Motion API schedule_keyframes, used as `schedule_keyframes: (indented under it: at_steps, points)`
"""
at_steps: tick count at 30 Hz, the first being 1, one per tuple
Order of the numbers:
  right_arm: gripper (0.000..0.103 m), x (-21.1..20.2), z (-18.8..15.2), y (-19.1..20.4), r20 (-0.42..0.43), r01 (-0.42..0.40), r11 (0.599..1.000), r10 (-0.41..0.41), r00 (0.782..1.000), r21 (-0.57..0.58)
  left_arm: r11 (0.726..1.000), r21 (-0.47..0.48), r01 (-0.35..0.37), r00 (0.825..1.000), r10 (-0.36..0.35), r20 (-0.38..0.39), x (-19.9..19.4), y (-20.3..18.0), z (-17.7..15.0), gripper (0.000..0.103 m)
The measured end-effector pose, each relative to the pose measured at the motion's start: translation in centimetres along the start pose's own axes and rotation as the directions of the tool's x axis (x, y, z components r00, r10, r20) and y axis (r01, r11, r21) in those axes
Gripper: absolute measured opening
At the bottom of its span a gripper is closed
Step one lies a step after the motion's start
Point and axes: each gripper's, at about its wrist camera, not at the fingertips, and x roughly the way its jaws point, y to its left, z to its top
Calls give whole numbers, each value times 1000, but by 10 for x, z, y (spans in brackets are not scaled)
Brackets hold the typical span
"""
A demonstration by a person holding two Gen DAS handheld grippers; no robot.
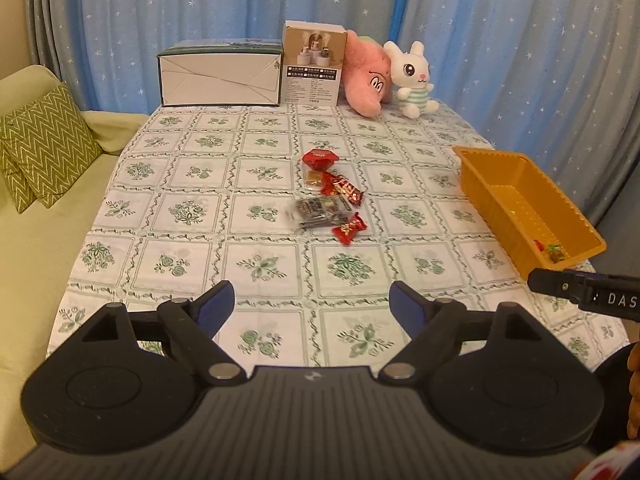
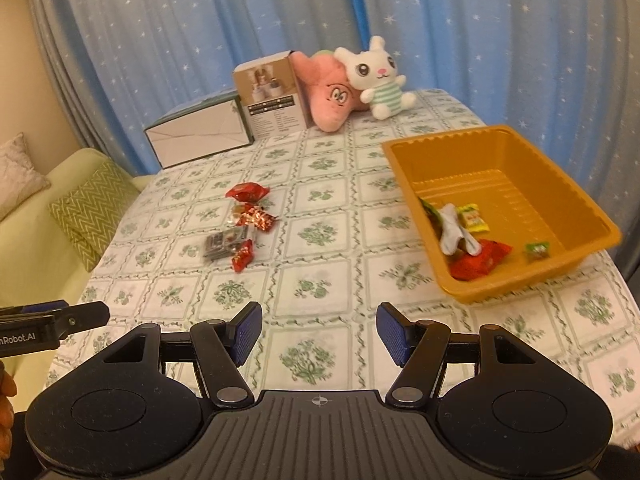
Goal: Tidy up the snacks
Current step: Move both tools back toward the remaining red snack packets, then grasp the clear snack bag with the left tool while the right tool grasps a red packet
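Note:
Several wrapped snacks lie in a cluster mid-table: a red pouch, red candy wrappers, a dark clear-wrapped pack and a red candy. The same cluster shows in the right wrist view. An orange plastic basket at the right holds several snacks, among them a red packet and a yellow candy. My left gripper is open and empty, short of the cluster. My right gripper is open and empty, near the basket's front left corner.
At the table's far edge stand a white box, a small carton, a pink plush and a white rabbit plush. A green sofa with zigzag cushions is on the left. Blue starred curtains hang behind.

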Motion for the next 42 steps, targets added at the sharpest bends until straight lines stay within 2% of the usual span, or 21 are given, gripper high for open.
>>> schedule_keyframes:
  at_steps: [4,10,14,16,21,24,27,30,33,36,38,39,42]
  points:
    - [63,23,5,10,26,-1,998,3,1000,-61,999,33,-33,999,33,3,20,6,10,83]
    - [63,68,12,21,17,-37,992,40,999,-120,992,114,-58,998,56,24,57,12,31,83]
    - [63,102,13,29,-1,-63,985,63,998,-162,985,162,-50,998,45,36,85,19,41,83]
    - [63,117,14,31,-16,-77,984,76,997,-163,978,193,-75,997,67,49,99,22,42,83]
    - [63,151,17,39,-28,-112,978,109,994,-177,984,147,-98,995,94,35,130,40,46,84]
    - [63,170,19,46,-35,-130,972,125,992,-197,990,108,-92,996,89,28,139,49,45,85]
    - [62,186,21,54,-38,-149,965,144,989,-215,990,109,-85,996,83,18,145,54,47,86]
    - [50,201,22,63,-46,-161,959,154,987,-234,991,114,-75,997,74,14,149,60,49,89]
    - [47,215,21,69,-59,-160,956,150,987,-245,994,95,-48,999,49,-15,154,64,50,89]
    - [42,221,19,69,-60,-151,960,141,988,-237,992,116,-53,998,56,-18,157,63,50,90]
    - [33,223,20,70,-56,-150,959,140,989,-240,991,121,-59,998,61,-10,159,61,52,91]
    - [24,224,20,70,-58,-152,959,142,988,-240,992,116,-54,998,55,-9,160,61,53,91]
    - [23,222,21,68,-61,-150,960,140,988,-236,993,120,-12,1000,14,-15,165,58,58,91]
